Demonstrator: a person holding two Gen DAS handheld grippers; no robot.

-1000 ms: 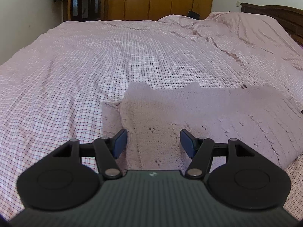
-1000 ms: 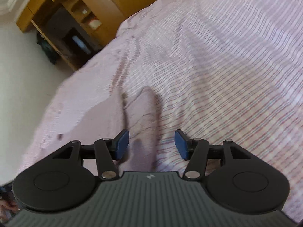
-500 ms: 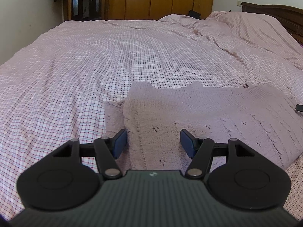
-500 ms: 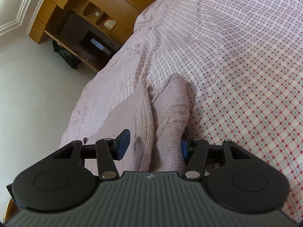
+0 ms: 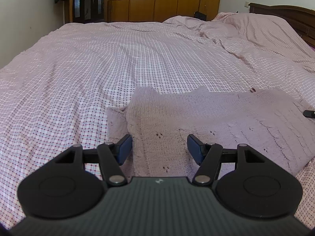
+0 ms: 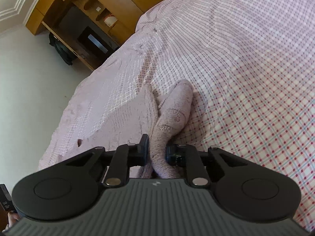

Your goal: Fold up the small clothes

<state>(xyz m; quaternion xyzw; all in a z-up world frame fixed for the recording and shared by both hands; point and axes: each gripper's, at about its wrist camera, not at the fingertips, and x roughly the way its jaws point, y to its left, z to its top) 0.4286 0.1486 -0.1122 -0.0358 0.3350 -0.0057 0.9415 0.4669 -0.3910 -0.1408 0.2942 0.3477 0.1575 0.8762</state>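
Pink-checked bedsheet (image 5: 98, 82) fills both views; the knitted mauve sweater (image 5: 206, 122) lies flat on it, lower centre to right of the left wrist frame, with one sleeve (image 6: 173, 114) showing at centre of the right wrist frame.

Right gripper (image 6: 156, 150): jaws have just been closing and are now narrow, pinched on the sleeve, which bunches up between the pads.

Left gripper (image 5: 158, 147): jaws at a middling spread, holding nothing, with the sweater's near left edge lying between and under them.

Risks, largest first:
- Whole garment may drag across the sheet when the sleeve is pulled over, since the left gripper pins nothing.
- Sleeve is gripped as a rope-like bundle, so it may land twisted and the fold would be lumpy.
- Loose knit stretches; a hard pull could distort the shoulder seam.
- Pads may have caught a pinch of bedsheet with the wool, lifting the sheet too.

Hard to read:
- Sweater's near hem is cut off behind both gripper bodies.
- Its left sleeve seems tucked under the body at mid-left of the left wrist frame, though only a strip shows.
- Small dark object (image 5: 309, 113) at the right edge is probably the other gripper's tip.
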